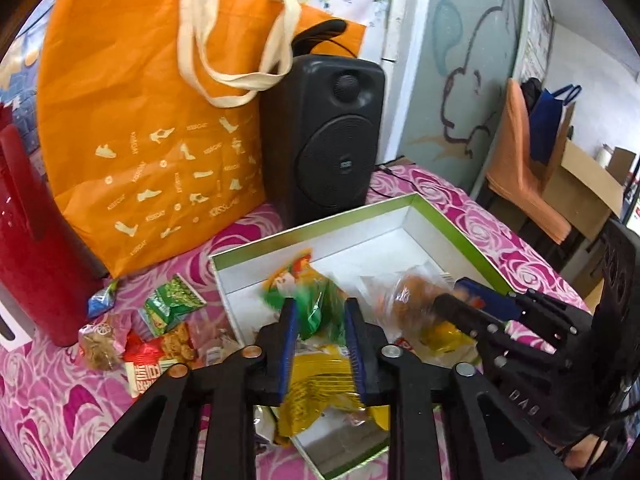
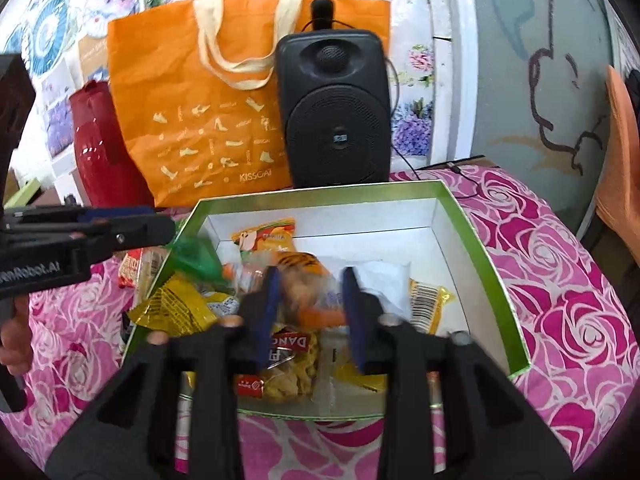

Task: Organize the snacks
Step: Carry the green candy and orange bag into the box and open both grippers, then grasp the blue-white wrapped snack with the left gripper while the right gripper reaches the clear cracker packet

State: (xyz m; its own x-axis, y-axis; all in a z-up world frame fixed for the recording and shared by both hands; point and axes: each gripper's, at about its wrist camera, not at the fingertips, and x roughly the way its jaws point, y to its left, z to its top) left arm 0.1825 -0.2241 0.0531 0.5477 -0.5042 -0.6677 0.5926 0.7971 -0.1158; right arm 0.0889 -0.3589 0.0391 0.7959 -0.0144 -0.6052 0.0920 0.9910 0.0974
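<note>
Most snacks already in box [image 2: 472, 216]; about 6 packets [image 1: 152, 336] left of box remain. Left gripper [image 1: 320, 320] half-open around green packet [image 1: 320, 308], grip unclear; right gripper [image 2: 308, 292] half-open around orange packet [image 2: 304, 276], grip unclear.

Home: floral tablecloth [image 2: 560, 280], tote bag [image 1: 140, 120]

Left claw [image 1: 320, 316]: my view runs forward and down along fingers, blue pads apart, jaws parted, fingertips motion-blurred. Right claw [image 2: 310, 292]: same downward pitch, pads spread wide, jaws parted. Right claw enters my left view from right side, fingers pointing left. Left claw enters my right view from left side; hand [image 2: 14, 344] grips its handle.
</note>
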